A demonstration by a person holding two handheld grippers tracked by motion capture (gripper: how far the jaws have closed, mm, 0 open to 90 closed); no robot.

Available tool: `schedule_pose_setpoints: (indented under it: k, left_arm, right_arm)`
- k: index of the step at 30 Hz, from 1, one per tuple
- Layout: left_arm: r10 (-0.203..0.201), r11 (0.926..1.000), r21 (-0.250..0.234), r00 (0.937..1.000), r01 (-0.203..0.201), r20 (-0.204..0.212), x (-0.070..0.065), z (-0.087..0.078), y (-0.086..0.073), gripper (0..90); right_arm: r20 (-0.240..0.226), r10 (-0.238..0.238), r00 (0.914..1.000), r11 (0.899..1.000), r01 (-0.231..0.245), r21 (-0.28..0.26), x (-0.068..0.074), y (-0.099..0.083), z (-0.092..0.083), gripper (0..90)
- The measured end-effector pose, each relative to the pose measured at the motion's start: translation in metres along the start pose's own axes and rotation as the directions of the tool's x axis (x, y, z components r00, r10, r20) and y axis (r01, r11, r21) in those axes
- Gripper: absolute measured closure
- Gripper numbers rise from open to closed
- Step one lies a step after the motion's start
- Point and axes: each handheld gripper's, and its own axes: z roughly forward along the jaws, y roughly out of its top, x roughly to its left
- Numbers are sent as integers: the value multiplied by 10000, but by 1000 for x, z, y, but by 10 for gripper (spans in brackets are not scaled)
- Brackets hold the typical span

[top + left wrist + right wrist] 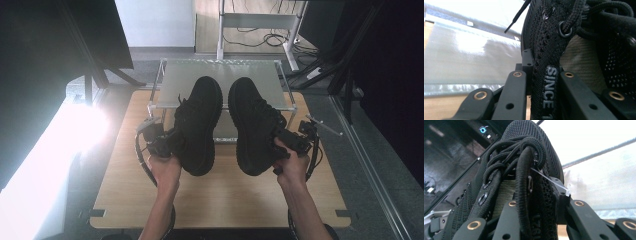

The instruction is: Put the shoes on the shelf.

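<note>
Two black knit lace-up shoes hang above the wooden table, toes pointing away from me. The left shoe is held at its collar by my left gripper, whose jaws pinch the side wall printed "SINCE". The right shoe is held by my right gripper, jaws closed over its collar edge and laces. A thin clear plastic tag pin sticks out of the right shoe's collar. Both toes reach over the front of the low rack.
A low metal-framed rack with a grey shelf stands at the far side of the wooden table. A bright glare lies to the left. A white desk frame and cables are behind. Dark panels flank both sides.
</note>
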Motion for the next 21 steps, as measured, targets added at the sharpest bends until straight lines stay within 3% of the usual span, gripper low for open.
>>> schedule_pose_setpoints:
  k: [11,21]
  left_arm:
    - [-256,9997,28,9979,258,-593,-4,24,27,811]
    - [-286,9994,153,9951,302,-950,-9,42,56,809]
  right_arm:
    - [296,506,9983,9986,-500,-196,1,19,22,741]
    - [575,678,9960,9975,-666,-216,4,39,43,740]
